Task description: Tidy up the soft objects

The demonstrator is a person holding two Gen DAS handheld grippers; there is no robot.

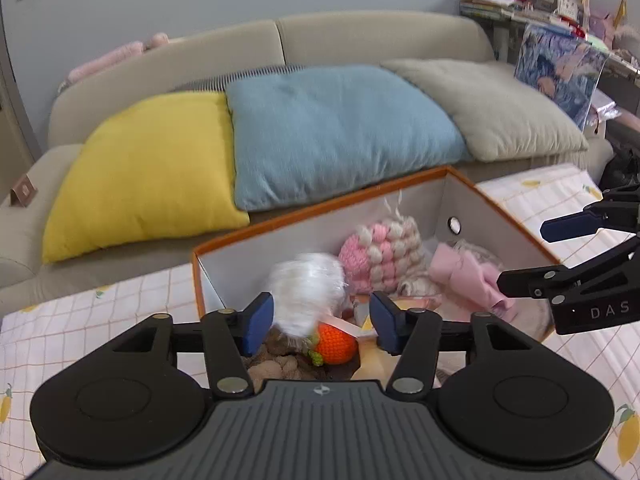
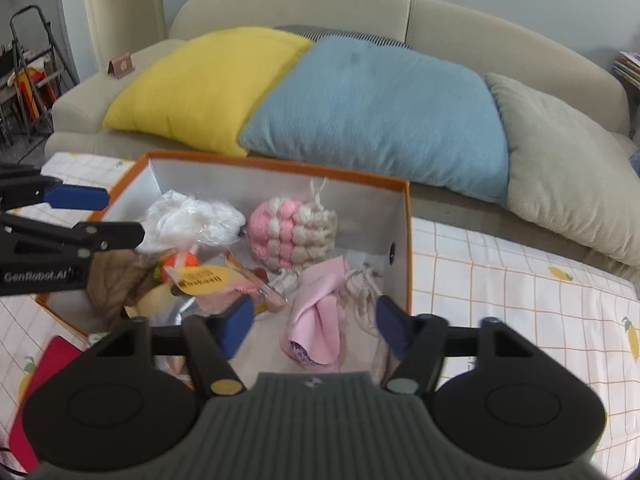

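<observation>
An orange-rimmed box [image 1: 320, 208] [image 2: 280, 168] with white walls holds soft things. My left gripper [image 1: 322, 322] [image 2: 122, 216] stands open over its left end. A blurred white fluffy piece [image 1: 306, 292] [image 2: 192, 220] lies just beyond the blue pads, touching neither. Below it are an orange crochet toy [image 1: 334, 346] [image 2: 180, 262] and brown plush [image 1: 276, 364] [image 2: 116, 280]. My right gripper [image 2: 316, 326] [image 1: 524, 254] is open above the right end. A pink cloth [image 2: 316, 312] [image 1: 468, 276] lies loose between its pads. A pink-and-white knitted ball [image 1: 384, 256] [image 2: 294, 236] rests at the back.
The box sits on a chequered lemon-print cloth [image 2: 500, 280]. Behind it is a beige sofa [image 1: 360, 36] with a yellow cushion [image 1: 152, 168], a blue cushion [image 1: 336, 128] and a beige cushion [image 1: 492, 104]. A red flat thing [image 2: 40, 380] lies near left. Cluttered shelves [image 1: 560, 8] stand far right.
</observation>
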